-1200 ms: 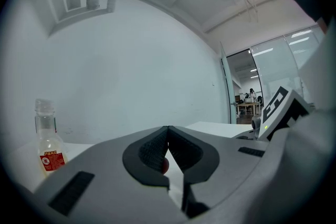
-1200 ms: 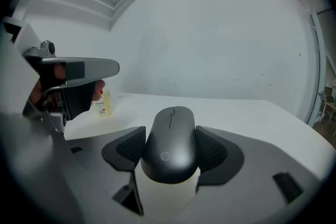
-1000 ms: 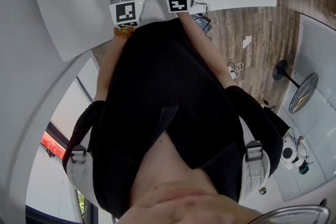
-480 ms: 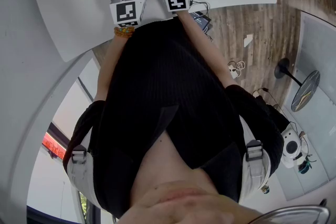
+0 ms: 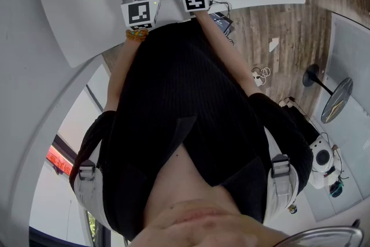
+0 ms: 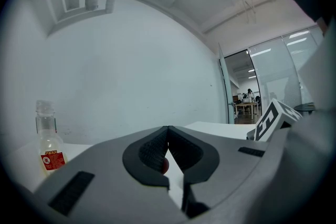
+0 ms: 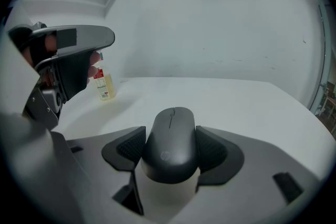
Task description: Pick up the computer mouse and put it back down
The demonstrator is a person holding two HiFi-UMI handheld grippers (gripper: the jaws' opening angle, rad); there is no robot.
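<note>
My right gripper is clamped on the mouse, its pads pressing the two long sides. I cannot tell whether the mouse rests on the table or sits just above it. My left gripper hangs just beside, jaws pressed together on nothing. Farther out stands a small bottle. The mouse's sides look smooth and curved, so I judge a slack squeeze or a tilt could let it slide out, and letting go too high would drop it.
</note>
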